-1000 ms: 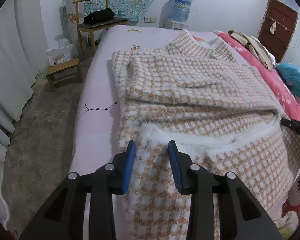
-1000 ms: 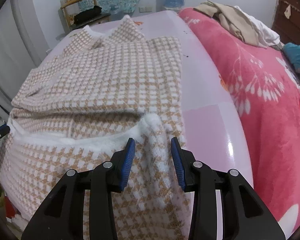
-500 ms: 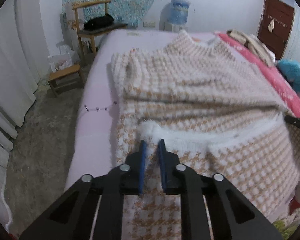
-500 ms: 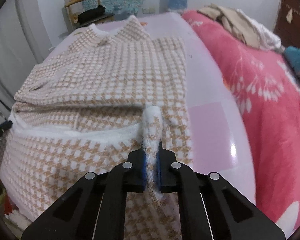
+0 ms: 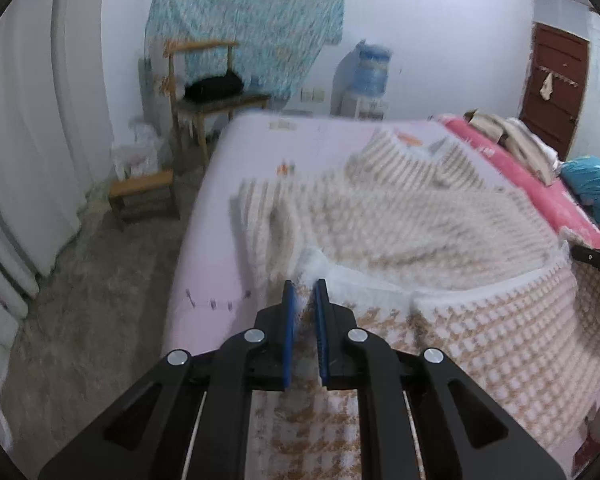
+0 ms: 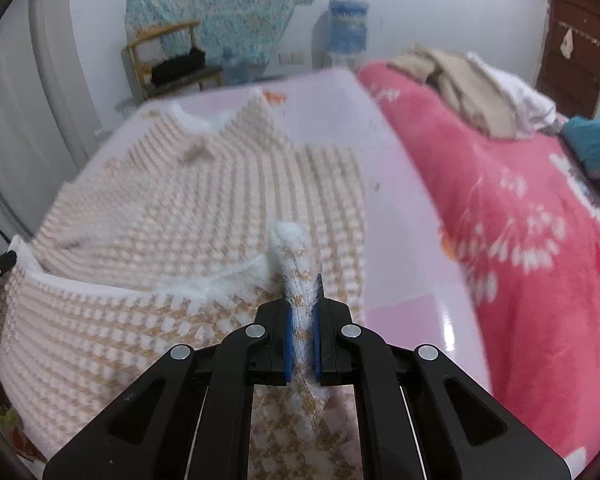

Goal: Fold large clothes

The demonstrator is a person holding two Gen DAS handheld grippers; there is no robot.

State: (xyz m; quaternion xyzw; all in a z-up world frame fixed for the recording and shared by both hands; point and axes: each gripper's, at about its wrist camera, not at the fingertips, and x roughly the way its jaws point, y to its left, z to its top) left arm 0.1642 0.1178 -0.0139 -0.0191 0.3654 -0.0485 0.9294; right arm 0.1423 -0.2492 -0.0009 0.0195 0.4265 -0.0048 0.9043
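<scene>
Fluffy coat: a big tan-and-white checked coat [image 5: 440, 220] lies spread across the pale purple bed [image 5: 220, 216], with its collar toward the far edge of the bed and its bottom part at the near edge.
Coat fold: the near part is lifted up off the bed — its white fuzzy inside shows along the raised edge, and the cloth sags between the two claws.
Left gripper [image 5: 303, 292]: its blue pads are squeezed together on the coat's left near corner, with white fuzz poking out between them.
Right gripper [image 6: 302, 292]: closed tight on the coat's right near corner — a rolled-up bit of checked cloth with a white fluffy tip sticks up past its pads.
Each other: the tip of each claw peeks in at the side of the other one's view, each at its own end of the lifted edge.
Pink blanket [image 6: 520, 240]: lies along the right side of the bed, just beside the coat, with a pile of beige clothes [image 6: 460, 84] at its far end.
Wooden chair [image 5: 204, 92]: stands on the floor past the far left corner of the bed, with a black bag [image 5: 214, 88] on it.
Water bottle [image 5: 370, 70]: by the far wall.
Picture: blurry.
</scene>
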